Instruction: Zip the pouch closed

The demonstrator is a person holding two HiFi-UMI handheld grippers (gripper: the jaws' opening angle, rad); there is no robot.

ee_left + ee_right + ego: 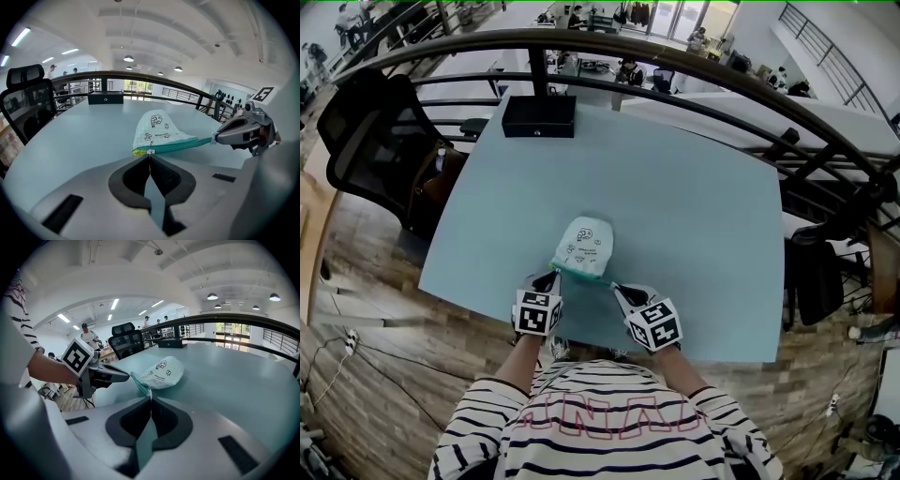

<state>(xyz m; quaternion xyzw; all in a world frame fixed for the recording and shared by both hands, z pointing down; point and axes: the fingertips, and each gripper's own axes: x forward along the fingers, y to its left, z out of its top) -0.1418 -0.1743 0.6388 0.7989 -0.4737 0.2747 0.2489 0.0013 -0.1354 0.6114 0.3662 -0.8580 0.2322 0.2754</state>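
- Pale blue table [703,234] beside a dark railing [675,58].
- Left gripper [552,275] clamped on the zip pull [150,152].
- Pouch [585,246] lies near the table's front edge.
- Right gripper [615,289] pinched tight on the pouch's right corner.

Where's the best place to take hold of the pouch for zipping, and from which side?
Probably by the ends of its teal zipper edge, from the near side: the pouch lies with that thin edge toward the person.
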